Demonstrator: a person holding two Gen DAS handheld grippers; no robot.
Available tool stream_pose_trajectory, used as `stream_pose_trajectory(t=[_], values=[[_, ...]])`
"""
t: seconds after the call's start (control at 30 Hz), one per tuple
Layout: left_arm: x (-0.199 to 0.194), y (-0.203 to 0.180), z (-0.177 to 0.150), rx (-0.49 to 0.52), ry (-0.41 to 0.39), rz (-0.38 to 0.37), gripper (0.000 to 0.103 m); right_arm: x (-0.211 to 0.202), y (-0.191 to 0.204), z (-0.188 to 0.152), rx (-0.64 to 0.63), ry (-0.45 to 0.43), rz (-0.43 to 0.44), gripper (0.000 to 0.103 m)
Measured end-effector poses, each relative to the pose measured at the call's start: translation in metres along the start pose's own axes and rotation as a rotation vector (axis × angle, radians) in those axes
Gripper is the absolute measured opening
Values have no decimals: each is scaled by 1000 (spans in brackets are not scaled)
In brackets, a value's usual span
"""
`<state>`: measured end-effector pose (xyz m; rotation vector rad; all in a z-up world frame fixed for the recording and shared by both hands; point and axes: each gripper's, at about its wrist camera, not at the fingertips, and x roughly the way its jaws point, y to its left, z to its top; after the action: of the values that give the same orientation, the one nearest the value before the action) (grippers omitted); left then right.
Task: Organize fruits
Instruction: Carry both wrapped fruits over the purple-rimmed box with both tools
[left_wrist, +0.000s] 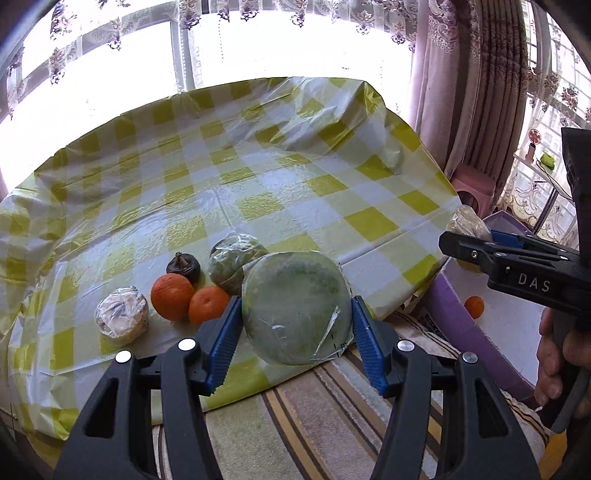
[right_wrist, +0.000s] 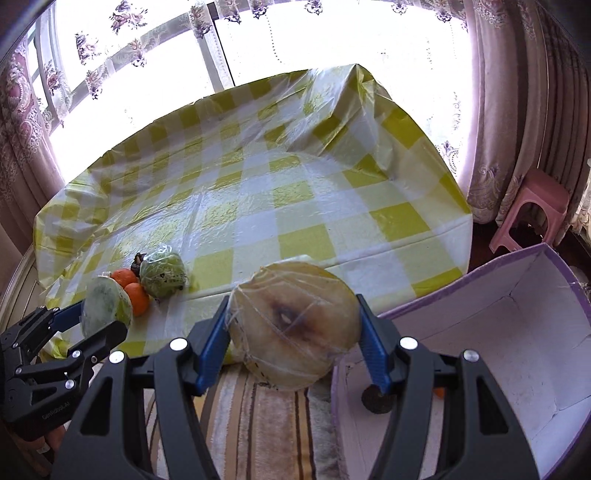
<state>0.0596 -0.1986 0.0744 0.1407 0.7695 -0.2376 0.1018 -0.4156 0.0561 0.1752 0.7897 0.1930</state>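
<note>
— Blue-padded tongs of the left gripper (left_wrist: 295, 321) clamp a plastic-wrapped green melon half (left_wrist: 296, 307) above the near edge of the checked tablecloth (left_wrist: 258, 177).

— And the right gripper (right_wrist: 293, 325)?

— Closed on a wrapped yellow fruit half (right_wrist: 295, 325), held between the cloth's near edge and the purple box (right_wrist: 498, 332) at right.

— What remains on the cloth?

— Two oranges (left_wrist: 172, 296), a dark mangosteen (left_wrist: 183, 266), a wrapped green fruit (left_wrist: 232, 267) and a wrapped pale fruit (left_wrist: 122, 315), clustered near left. One orange fruit (left_wrist: 474, 306) and a dark round fruit (right_wrist: 376, 400) lie in the box.
</note>
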Motion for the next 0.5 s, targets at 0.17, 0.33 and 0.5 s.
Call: stream_pose_trajectory(t=[0.17, 0.33, 0.5], values=[[13, -48, 16, 94, -9, -73, 57, -12, -44, 5, 48, -24, -81, 63], [30, -96, 27, 185, -1, -150, 57, -17, -88, 5, 109, -19, -161, 63], [48, -142, 30, 287, 25, -231, 58, -17, -130, 0, 172, -1, -237, 63]])
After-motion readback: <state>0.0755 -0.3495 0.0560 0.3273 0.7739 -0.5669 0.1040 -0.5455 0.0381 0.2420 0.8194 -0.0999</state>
